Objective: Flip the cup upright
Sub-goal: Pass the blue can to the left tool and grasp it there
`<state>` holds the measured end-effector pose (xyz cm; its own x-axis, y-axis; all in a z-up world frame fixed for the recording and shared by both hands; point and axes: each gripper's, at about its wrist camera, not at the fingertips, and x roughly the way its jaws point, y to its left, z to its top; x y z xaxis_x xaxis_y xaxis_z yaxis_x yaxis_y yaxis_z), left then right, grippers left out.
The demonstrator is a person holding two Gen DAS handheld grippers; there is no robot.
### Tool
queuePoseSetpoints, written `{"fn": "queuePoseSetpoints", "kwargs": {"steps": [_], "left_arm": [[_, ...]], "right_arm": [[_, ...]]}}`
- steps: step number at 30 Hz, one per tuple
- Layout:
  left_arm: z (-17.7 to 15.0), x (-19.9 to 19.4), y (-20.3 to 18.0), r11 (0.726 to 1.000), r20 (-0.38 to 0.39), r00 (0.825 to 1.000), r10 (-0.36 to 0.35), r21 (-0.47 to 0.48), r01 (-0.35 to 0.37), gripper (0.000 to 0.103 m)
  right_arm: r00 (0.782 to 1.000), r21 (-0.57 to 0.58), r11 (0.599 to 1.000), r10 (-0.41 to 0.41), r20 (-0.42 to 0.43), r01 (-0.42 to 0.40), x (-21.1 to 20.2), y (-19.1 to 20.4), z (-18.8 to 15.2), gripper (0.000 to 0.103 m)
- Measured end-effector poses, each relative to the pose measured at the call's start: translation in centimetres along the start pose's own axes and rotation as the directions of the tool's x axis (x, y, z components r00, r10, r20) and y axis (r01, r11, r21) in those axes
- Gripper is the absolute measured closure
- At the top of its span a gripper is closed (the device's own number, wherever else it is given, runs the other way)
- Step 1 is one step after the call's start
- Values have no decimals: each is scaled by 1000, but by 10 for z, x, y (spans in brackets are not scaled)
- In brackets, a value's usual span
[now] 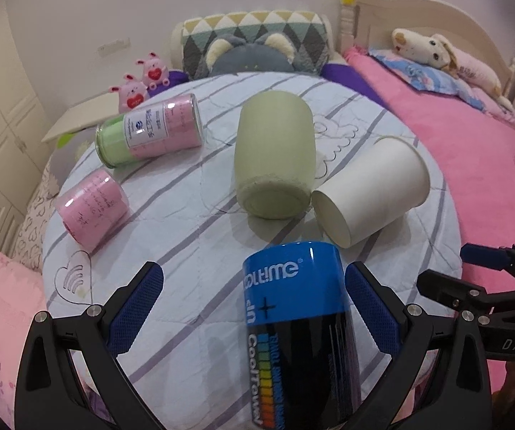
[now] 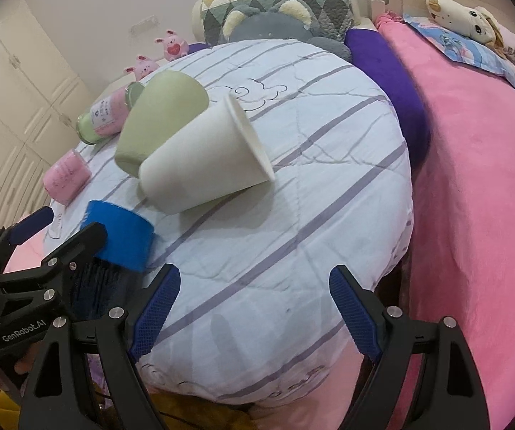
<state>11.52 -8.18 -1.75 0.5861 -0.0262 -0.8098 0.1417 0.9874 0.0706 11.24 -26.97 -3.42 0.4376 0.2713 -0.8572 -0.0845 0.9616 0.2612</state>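
Observation:
A blue and black cup [image 1: 293, 326] lies on its side on the striped quilt [image 1: 193, 251], between the fingers of my left gripper [image 1: 254, 308]. The jaws are wide open around it, the right pad [image 1: 372, 315] close to its side. It also shows in the right wrist view [image 2: 121, 240], with the left gripper's finger [image 2: 74, 251] over it. My right gripper [image 2: 254, 315] is open and empty above the quilt's front part [image 2: 257, 251]. A white paper cup [image 1: 372, 197] [image 2: 203, 168] and a green cup [image 1: 275, 157] [image 2: 157, 125] lie on their sides, touching.
Two pink towel jars [image 1: 92, 211] [image 1: 150, 132] lie at the quilt's left. A pink blanket [image 2: 480, 186] covers the bed to the right. Plush toys [image 1: 142, 82] and a patterned pillow [image 1: 257, 43] sit at the back. A wardrobe [image 1: 3, 114] stands at the left.

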Motion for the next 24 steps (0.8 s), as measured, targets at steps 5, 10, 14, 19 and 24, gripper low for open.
{"fn": "queuePoseSetpoints", "kwargs": {"steps": [5, 10, 14, 19, 24], "left_arm": [[0, 8, -7, 999, -27, 999, 25, -21, -25, 1], [1, 14, -12, 998, -46, 998, 46, -30, -47, 1], [3, 21, -14, 998, -70, 997, 41, -34, -43, 1], [3, 28, -15, 999, -102, 994, 35, -28, -38, 7], [3, 29, -18, 1000, -127, 992, 8, -23, -11, 28]], "right_arm": [[1000, -50, 999, 6, -16, -7, 9, -5, 8, 16], [999, -92, 995, 21, -45, -25, 19, -5, 14, 16], [999, -111, 993, 22, -50, -27, 21, -7, 16, 16], [998, -111, 993, 31, -53, -36, 23, -11, 18, 16], [998, -107, 993, 34, -55, -40, 24, -12, 20, 16]]}}
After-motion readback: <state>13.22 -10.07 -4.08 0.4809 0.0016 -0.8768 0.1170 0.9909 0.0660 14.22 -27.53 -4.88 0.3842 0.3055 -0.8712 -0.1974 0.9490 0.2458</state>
